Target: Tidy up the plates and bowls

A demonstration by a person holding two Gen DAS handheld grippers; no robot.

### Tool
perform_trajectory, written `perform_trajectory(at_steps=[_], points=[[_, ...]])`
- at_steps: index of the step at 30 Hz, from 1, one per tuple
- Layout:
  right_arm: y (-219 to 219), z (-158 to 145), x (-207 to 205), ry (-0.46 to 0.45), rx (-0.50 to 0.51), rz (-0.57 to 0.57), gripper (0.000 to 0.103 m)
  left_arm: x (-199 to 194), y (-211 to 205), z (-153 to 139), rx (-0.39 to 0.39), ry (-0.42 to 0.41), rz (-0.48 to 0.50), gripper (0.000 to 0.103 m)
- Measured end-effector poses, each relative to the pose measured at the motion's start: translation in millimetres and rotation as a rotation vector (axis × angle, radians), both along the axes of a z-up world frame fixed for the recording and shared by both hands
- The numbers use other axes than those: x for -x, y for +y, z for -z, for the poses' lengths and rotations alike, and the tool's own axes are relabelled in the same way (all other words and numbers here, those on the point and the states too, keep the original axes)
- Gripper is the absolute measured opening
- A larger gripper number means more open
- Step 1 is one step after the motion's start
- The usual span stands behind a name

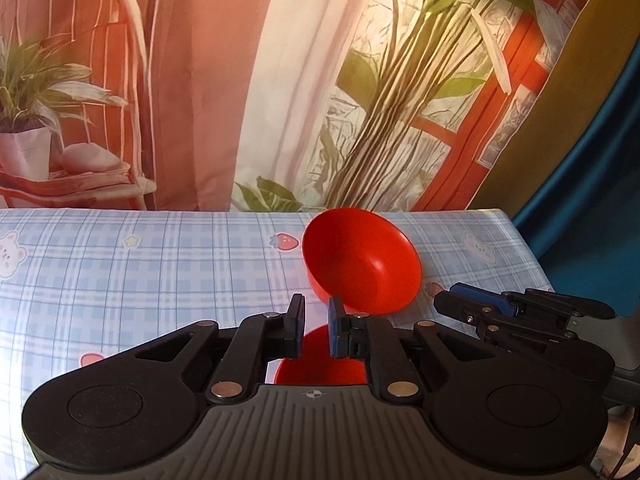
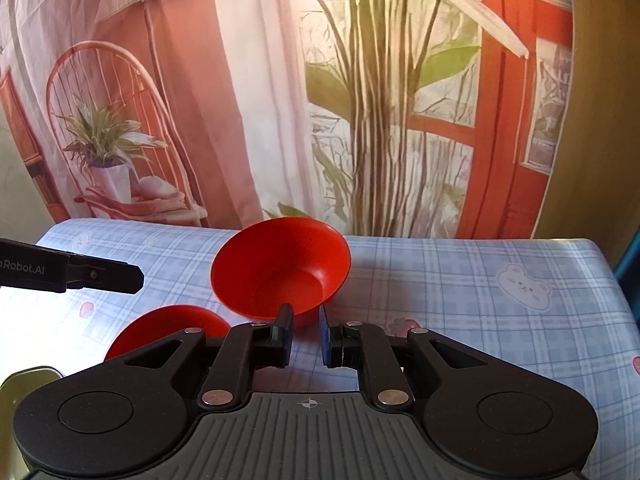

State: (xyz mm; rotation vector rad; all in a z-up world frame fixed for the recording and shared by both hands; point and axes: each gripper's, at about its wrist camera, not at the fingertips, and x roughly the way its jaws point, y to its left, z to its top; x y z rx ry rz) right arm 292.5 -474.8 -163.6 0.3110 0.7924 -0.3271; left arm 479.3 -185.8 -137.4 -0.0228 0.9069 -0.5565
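A red bowl (image 1: pixel 362 260) (image 2: pixel 280 270) is tilted up off the table, its opening facing the cameras. My right gripper (image 2: pixel 305 330) has its near rim between its fingers, narrowly apart. In the left wrist view the right gripper (image 1: pixel 472 300) reaches in from the right at the bowl's lower edge. A second red dish (image 2: pixel 172 328) (image 1: pixel 320 360) lies flat on the table below my left gripper (image 1: pixel 317 330), whose fingers are slightly apart and hold nothing. The left gripper (image 2: pixel 136 276) shows at the left in the right wrist view.
The table (image 1: pixel 160 272) has a blue plaid cloth with bears and strawberries. A printed backdrop of curtains and plants (image 1: pixel 280 80) hangs behind its far edge. A metal-rimmed object (image 2: pixel 24 380) sits at the lower left of the right wrist view. The table's right edge (image 1: pixel 532 256) drops off.
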Motion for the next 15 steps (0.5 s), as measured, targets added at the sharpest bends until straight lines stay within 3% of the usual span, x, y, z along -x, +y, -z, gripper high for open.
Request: perform_trajectory(at_steps=[15], points=[[-21,30,-26,0.000,-0.022,0.041,0.018,-47,-38,36,-0.030,0.045,0.012,0.013]])
